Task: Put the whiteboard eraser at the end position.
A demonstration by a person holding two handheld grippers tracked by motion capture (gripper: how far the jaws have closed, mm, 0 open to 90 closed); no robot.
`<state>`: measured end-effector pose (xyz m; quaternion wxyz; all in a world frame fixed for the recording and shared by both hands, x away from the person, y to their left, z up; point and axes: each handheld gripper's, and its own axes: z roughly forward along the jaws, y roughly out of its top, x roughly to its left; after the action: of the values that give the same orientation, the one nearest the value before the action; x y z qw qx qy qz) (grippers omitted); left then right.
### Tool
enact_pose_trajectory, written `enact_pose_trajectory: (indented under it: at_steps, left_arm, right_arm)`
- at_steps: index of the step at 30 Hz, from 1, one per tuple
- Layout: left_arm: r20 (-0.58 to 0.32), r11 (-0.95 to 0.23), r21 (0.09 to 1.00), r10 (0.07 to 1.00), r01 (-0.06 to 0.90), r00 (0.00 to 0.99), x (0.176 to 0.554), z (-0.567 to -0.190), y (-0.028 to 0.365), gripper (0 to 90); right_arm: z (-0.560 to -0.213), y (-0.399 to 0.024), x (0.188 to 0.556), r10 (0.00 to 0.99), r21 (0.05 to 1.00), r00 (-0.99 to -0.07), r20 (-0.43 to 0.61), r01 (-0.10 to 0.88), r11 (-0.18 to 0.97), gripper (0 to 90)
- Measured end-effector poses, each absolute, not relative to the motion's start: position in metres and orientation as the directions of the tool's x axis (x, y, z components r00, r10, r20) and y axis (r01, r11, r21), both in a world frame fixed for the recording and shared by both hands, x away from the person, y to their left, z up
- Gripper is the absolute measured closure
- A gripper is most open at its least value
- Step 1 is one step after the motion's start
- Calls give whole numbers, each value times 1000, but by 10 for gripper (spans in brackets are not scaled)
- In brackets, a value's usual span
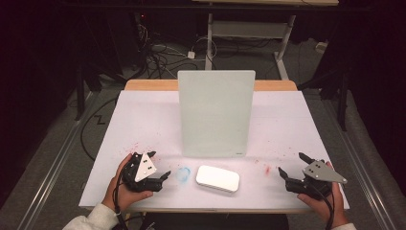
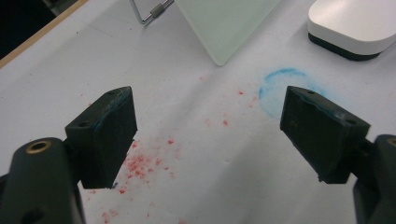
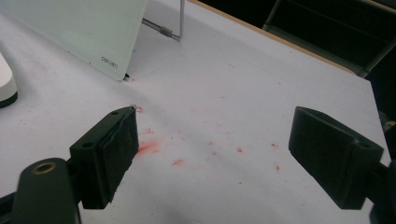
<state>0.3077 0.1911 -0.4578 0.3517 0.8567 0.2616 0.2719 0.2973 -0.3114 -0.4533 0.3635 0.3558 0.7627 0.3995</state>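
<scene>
Paper-covered worktop (image 1: pixel 143 120) carries a glass board (image 1: pixel 216 112), propped upright mid-table on a wire stand, probably for wiping. White eraser (image 1: pixel 218 178) lies near the front edge, between both hands. Left gripper (image 1: pixel 153 168) and right gripper (image 1: pixel 290 165) gape wide, empty, flanking it.

small dark brand mark on the white board's (image 3: pixel 79 32) lower corner, too small to read

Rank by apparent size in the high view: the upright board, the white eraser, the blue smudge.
1. Upright board, by far the largest.
2. White eraser, lying flat in front of it.
3. Blue smudge, smallest, just left of the eraser.
</scene>
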Motion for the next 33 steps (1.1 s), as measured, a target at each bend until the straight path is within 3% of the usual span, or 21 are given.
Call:
enact_pose_trajectory:
  at_steps: [33]
  left_arm:
    - [286,-625,736,635,261,717,310,-458,190,179]
  right_arm:
    - [-451,-312,296,831,870,-479,-283,235,433,165]
